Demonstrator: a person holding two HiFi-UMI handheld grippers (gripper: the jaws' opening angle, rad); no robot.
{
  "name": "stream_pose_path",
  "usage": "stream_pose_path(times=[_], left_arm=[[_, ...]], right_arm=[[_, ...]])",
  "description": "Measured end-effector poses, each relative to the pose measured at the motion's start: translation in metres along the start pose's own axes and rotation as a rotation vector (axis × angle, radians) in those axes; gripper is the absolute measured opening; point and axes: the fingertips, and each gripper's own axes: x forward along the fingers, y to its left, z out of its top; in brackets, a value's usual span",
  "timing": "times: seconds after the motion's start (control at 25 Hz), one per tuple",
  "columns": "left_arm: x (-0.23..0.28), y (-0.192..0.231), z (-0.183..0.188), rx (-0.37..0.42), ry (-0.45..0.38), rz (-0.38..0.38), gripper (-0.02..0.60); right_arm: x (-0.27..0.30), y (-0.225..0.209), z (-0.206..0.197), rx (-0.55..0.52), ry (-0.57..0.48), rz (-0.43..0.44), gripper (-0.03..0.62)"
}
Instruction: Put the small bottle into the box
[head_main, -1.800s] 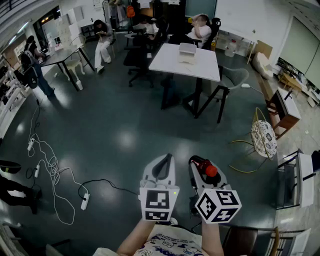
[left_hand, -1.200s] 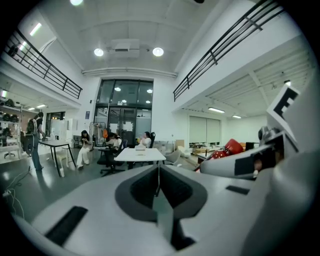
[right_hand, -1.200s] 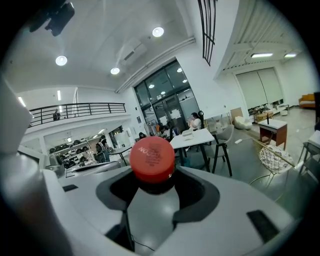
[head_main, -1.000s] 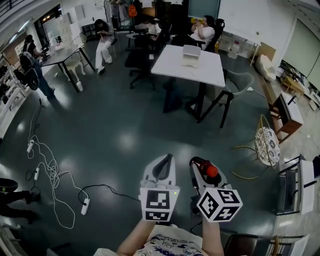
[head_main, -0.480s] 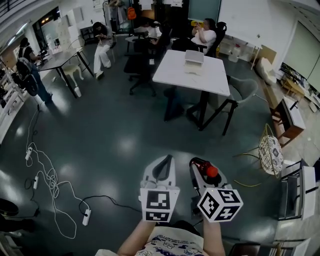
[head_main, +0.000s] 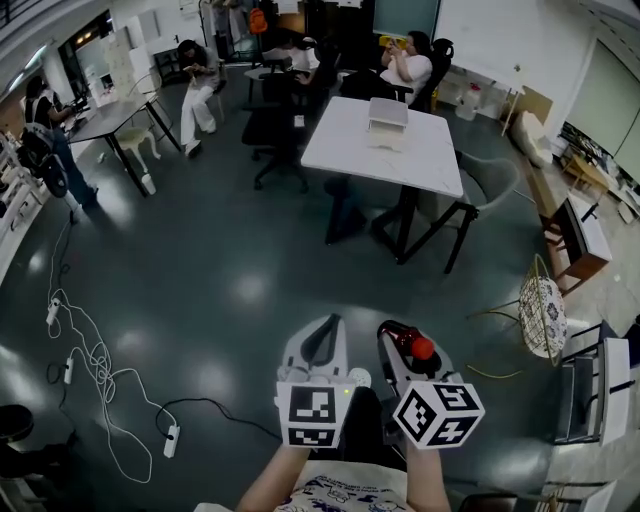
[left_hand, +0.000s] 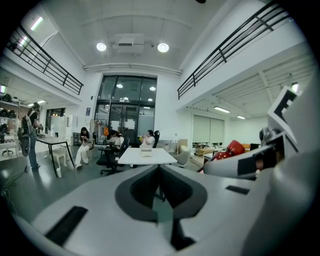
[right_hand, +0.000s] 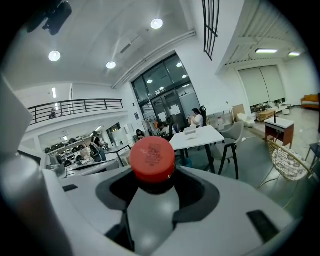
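In the head view my right gripper (head_main: 396, 331) is shut on a small bottle with a red cap (head_main: 421, 347), held over the dark floor. The right gripper view shows the bottle (right_hand: 152, 159) upright between the jaws, cap toward the camera. My left gripper (head_main: 327, 324) hangs beside it on the left, shut with nothing in it; in its own view the left gripper (left_hand: 160, 169) has its jaws together. A pale box (head_main: 387, 113) sits on a white table (head_main: 420, 160) far ahead. The box (right_hand: 190, 131) also shows small in the right gripper view.
Dark chairs (head_main: 272, 120) stand around the white table, with a grey one (head_main: 497, 172) at its right. Cables and power strips (head_main: 170, 412) lie on the floor at the left. A wire basket chair (head_main: 543, 312) and shelving are at the right. People sit at the back.
The view has moved forward across the floor, so the white table and box now sit a little nearer and lower. Both grippers keep their pose, the right still holding the bottle.
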Motion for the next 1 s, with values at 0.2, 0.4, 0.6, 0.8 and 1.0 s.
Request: stream_pose_path(times=[0.2,0.4,0.6,0.8,1.0], left_arm=[[0.035,0.015,0.002,-0.004,0.005,0.031,0.020],[0.085,0.030,0.016,-0.002,0.008,0.063,0.020],[0.142,0.040,0.037,-0.010,0.006,0.083,0.020],[0.202,0.037,0.059,-0.010,-0.008,0.079,0.020],[0.249,0.037,0.074,0.002,-0.018,0.079,0.020]], right_arm=[[0.039,-0.011,0.012,-0.010,0.013,0.033,0.229],[0.087,-0.031,0.043,-0.014,0.013,0.064,0.229],[0.131,-0.055,0.079,-0.023,0.016,0.083,0.229],[0.173,-0.089,0.117,-0.036,0.005,0.089,0.229],[0.209,-0.114,0.143,-0.038,-0.001,0.096,0.229]])
